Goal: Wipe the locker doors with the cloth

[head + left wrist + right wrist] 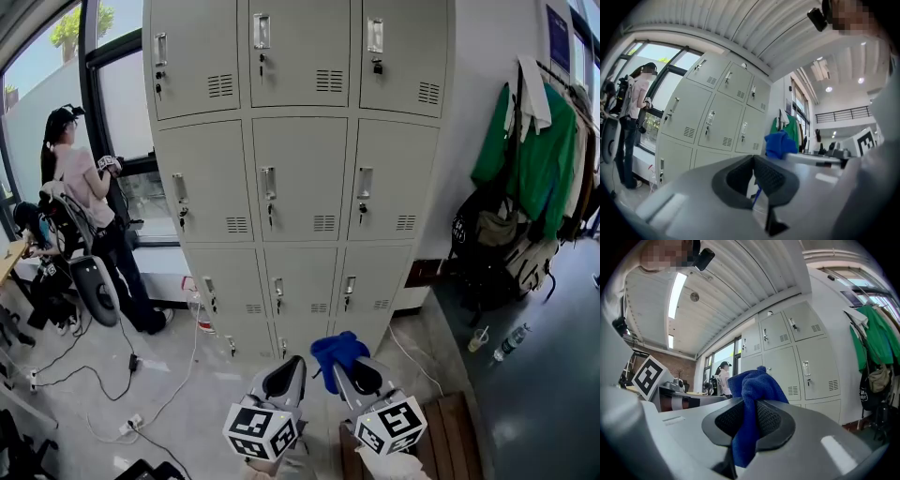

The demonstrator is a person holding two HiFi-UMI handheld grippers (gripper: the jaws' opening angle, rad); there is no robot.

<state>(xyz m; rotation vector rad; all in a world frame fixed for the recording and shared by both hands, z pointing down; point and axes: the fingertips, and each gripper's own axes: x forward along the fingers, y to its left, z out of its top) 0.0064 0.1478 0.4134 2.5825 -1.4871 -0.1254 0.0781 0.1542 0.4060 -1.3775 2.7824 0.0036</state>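
A bank of pale grey lockers [300, 178] stands ahead in three columns, doors shut, with keys hanging in several locks. It also shows in the left gripper view as lockers [712, 122] and in the right gripper view as lockers [797, 357]. My right gripper [342, 367] is low in the head view, short of the bottom doors, shut on a blue cloth [337, 349]. The cloth [752, 387] bunches above the right gripper's [750, 413] pads and hangs below them. Beside it, my left gripper [292, 364] is shut and holds nothing; the left gripper [753, 164] view shows the cloth [779, 143] to its right.
A person [80, 197] stands at the left by the window, next to a scooter wheel [94, 286]. Cables [122, 375] trail over the floor. Green jackets [530, 150] and bags hang at the right. A cup [478, 339] and bottle [511, 339] stand on the floor. A wooden bench [450, 441] lies below my right gripper.
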